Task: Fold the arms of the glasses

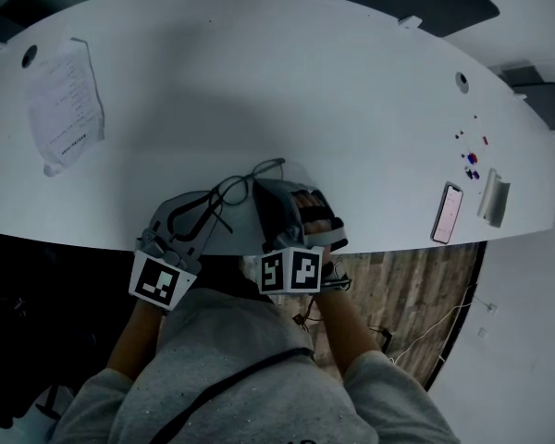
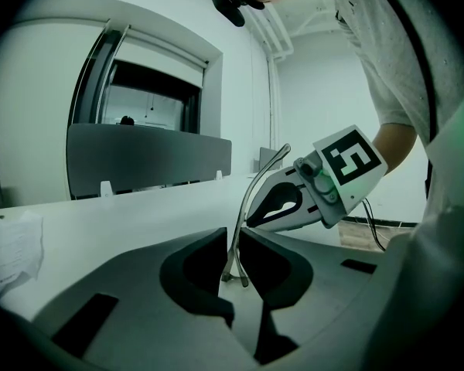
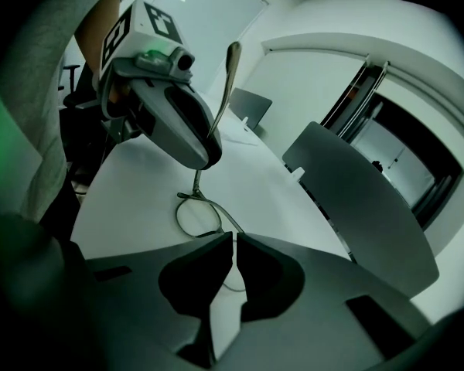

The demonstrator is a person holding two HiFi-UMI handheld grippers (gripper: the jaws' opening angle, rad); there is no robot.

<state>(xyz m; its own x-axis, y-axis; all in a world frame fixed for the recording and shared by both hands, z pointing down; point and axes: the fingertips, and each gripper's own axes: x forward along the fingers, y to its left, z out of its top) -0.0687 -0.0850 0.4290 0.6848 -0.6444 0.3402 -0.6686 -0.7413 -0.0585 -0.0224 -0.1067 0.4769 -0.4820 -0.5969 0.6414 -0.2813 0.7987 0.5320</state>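
Thin wire-rimmed glasses (image 1: 250,183) lie near the front edge of the white table (image 1: 305,91). My left gripper (image 1: 206,213) is shut on one arm of the glasses (image 2: 255,188), which stands up steeply between its jaws (image 2: 233,242). My right gripper (image 1: 264,191) is shut on the wire frame, which passes between its nearly closed jaws (image 3: 233,242). In the right gripper view one lens rim (image 3: 193,207) rests on the table just past the jaws, and the left gripper (image 3: 205,161) holds the upright arm (image 3: 220,91) above it. The other arm is hidden.
A sheet of paper (image 1: 65,109) lies at the table's far left. A phone (image 1: 449,213), a pale block (image 1: 495,197) and several small items (image 1: 470,160) sit at the right. The table's front edge runs just under both grippers, with wooden floor (image 1: 407,294) below.
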